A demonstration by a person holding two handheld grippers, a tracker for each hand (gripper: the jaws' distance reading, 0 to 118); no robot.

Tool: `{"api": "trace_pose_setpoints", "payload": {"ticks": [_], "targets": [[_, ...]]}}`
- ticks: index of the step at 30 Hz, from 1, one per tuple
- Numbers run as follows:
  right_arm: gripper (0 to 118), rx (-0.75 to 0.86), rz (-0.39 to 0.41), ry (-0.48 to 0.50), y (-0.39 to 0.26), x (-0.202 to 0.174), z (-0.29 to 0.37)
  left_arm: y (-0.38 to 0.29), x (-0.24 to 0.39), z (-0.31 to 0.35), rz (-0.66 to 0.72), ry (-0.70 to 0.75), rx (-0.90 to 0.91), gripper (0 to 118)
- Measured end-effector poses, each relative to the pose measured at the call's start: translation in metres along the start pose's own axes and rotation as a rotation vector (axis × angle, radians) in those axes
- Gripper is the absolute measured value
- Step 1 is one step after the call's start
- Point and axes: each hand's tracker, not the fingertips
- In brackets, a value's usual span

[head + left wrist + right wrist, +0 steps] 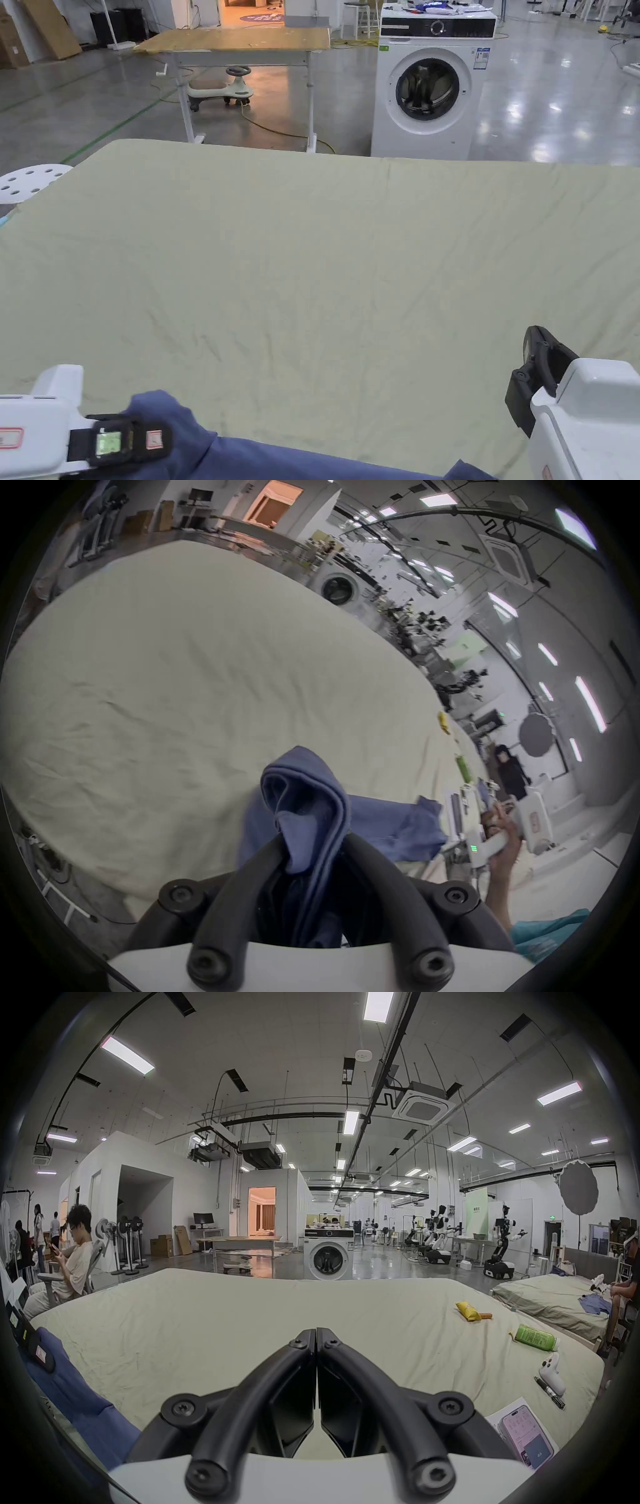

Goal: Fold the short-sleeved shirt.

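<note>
At the lower left of the head view, the left gripper [128, 440] has both jaws clamped on a bunched fold of the blue shirt [262, 459], which lies along the bottom edge of the frame on the pale green sheet [325, 262] (its own view shows the cloth pinched between the jaws). At the lower right, the right gripper [539, 369] sits above the sheet; in its own view the jaw tips meet with nothing between them. A washing machine [431, 81] stands upper right.
</note>
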Motion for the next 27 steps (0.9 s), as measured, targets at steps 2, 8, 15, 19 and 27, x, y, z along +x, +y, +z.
{"api": "trace_pose_setpoints", "payload": {"ticks": [2, 8, 15, 19, 27], "targets": [[0, -0.004, 0.001, -0.002, -0.001, 0.002, 0.001, -0.006, 0.02, -0.016, -0.007, -0.022, -0.019, 4], [0, -0.019, -0.006, -0.021, -0.005, 0.009, 0.005, -0.014, 0.032, -0.091, -0.021, 0.03, -0.077, 4], [0, -0.026, -0.002, -0.048, -0.007, 0.018, 0.011, -0.037, 0.042, -0.165, -0.031, 0.157, -0.19, 5], [0, -0.029, 0.0, -0.055, -0.008, 0.02, 0.013, -0.042, 0.039, -0.178, -0.032, 0.176, -0.182, 17], [0, -0.025, 0.0, -0.056, -0.006, 0.02, 0.017, -0.025, 0.038, -0.136, 0.0, 0.072, -0.096, 54]]}}
